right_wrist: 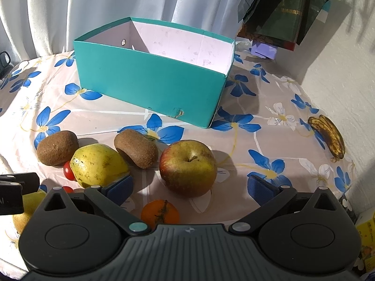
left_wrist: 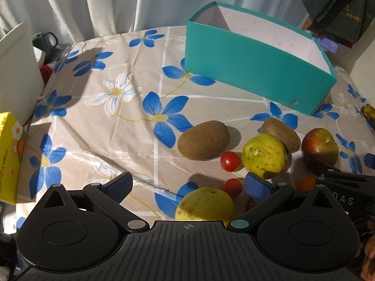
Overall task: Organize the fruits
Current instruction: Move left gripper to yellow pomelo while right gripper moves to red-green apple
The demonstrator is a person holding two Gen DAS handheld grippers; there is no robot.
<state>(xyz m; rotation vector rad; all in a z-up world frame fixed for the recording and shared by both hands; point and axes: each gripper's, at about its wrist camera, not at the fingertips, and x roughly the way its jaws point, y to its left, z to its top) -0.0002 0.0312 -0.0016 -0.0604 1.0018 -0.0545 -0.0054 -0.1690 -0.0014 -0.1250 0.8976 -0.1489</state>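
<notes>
A teal box point(left_wrist: 253, 72) point(right_wrist: 150, 86) with a white, empty inside stands at the back of the flowered table. In front of it lie two kiwis point(left_wrist: 203, 139) point(right_wrist: 135, 148), a yellow pear point(left_wrist: 264, 155) point(right_wrist: 98, 165), a red-green apple point(left_wrist: 319, 145) point(right_wrist: 188, 168), cherry tomatoes point(left_wrist: 230, 161), a second yellow fruit point(left_wrist: 204, 205) and a small orange point(right_wrist: 160, 212). My left gripper point(left_wrist: 188, 186) is open above the second yellow fruit. Open too, my right gripper point(right_wrist: 189, 187) has its fingers either side of the apple, not touching it.
An overripe banana point(right_wrist: 329, 137) lies at the right near the wall. Dark bags point(right_wrist: 286, 7) hang behind the box. A white container point(left_wrist: 16, 70) and a yellow carton point(left_wrist: 9, 154) sit at the table's left edge. Curtains hang at the back.
</notes>
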